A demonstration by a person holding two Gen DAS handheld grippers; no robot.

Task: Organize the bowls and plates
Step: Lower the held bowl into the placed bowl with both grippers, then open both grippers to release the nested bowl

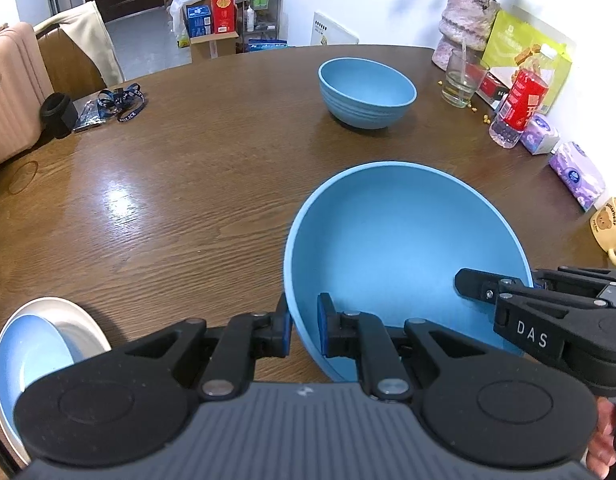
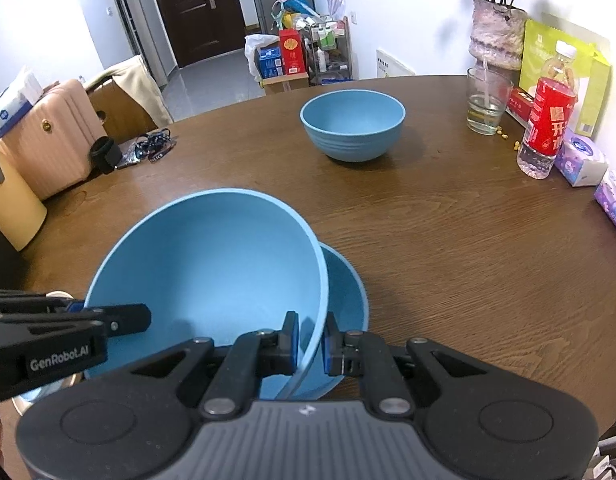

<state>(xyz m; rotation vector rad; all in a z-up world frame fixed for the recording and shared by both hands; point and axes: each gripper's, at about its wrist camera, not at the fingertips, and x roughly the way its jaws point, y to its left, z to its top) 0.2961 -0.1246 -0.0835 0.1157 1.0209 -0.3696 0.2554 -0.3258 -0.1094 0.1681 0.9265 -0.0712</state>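
The large blue bowl (image 2: 211,272), tilted above a second blue bowl (image 2: 348,292) on the wooden desk (image 2: 468,260), hangs between my tongs: left tongs (image 1: 303,330) and right tongs (image 2: 311,344) each clamp its rim. A third blue bowl (image 2: 352,125) sits well beyond; stacked plates (image 1: 35,344) lie at my left.

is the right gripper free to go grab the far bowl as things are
Probably not yet. The right gripper is shut on the rim of the near bowl, which the left gripper also clamps. The table towards the far bowl is bare, so only that load blocks it.
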